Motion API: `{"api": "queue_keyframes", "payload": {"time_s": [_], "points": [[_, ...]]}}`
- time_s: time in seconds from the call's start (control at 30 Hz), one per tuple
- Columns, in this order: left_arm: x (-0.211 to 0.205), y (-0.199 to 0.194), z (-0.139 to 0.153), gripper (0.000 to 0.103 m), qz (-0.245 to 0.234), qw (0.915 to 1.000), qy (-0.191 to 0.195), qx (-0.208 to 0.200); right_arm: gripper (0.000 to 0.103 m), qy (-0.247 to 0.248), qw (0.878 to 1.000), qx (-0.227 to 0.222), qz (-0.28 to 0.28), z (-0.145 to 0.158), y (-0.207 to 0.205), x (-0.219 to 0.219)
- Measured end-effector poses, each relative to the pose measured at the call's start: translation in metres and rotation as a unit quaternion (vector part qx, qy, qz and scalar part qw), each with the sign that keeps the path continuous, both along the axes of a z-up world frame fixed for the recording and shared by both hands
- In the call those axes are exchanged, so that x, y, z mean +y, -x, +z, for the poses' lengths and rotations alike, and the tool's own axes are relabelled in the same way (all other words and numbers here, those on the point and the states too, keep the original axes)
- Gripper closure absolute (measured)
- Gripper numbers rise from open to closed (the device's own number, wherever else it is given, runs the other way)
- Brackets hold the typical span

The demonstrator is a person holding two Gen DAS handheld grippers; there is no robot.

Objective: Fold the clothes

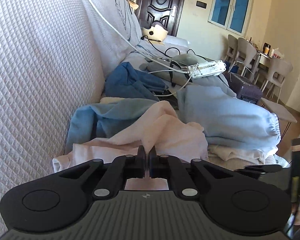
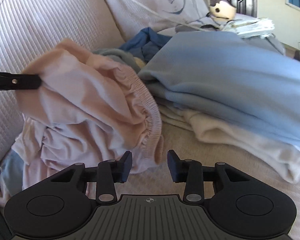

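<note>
On the sofa seat (image 2: 190,140), against the quilted backrest (image 1: 40,70), your work piece is the pink garment (image 2: 80,104), a soft, light, loosely bunched item with a gathered elastic waistband (image 2: 148,108) facing the right wrist camera.

Left gripper (image 1: 147,150): jaws together, clamped on a raised fold of the pink garment; from the right wrist view its finger enters from the left edge and pinches the cloth near the top of the bundle.

Right gripper (image 2: 149,163): jaws apart, nothing pressed between them, with the lower end of the waistband lying just ahead of the gap.

Handling assessment: the cloth is limp and will sag and drape from any single pinch, so expect no shape-holding. It should not slip readily, and it is not fragile. The ribbed waistband is the thickest, firmest edge on view and, in my judgement, the soundest place for your second hold.

Surroundings: a folded light blue garment (image 2: 230,76) sits on a cream one (image 2: 240,138) just beside the pink piece to the right. A dark blue garment (image 1: 130,80) and another blue one (image 1: 94,118) lie crumpled behind. A white power strip (image 1: 207,68) with trailing cables rests further back.

Obstruction: clear spreading room is scarce; the stacked pile crowds the right side.
</note>
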State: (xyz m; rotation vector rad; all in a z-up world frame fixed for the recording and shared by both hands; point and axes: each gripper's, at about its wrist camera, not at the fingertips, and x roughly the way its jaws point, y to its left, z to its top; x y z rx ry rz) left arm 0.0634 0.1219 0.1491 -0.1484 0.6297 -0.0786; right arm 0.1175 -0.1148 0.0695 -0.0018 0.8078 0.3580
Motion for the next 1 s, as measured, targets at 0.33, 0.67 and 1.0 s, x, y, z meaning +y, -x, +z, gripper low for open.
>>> {"api": "queue_keyframes", "payload": {"time_s": [0.33, 0.67, 1.0], "points": [[0.003, 0.021, 0.014, 0.100, 0.001, 1.0000, 0.008, -0.002, 0.089, 0.033, 0.999, -0.011, 0.003, 0.019, 0.016, -0.005], [-0.029, 0.065, 0.058, 0.100, -0.072, 0.9971, 0.022, -0.014, 0.089, 0.070, 0.997, -0.034, 0.018, 0.149, 0.106, -0.091], [-0.102, 0.092, 0.007, 0.100, -0.173, 0.9810, -0.020, 0.086, 0.090, 0.024, 0.997, 0.074, 0.000, 0.168, 0.184, -0.138]]}}
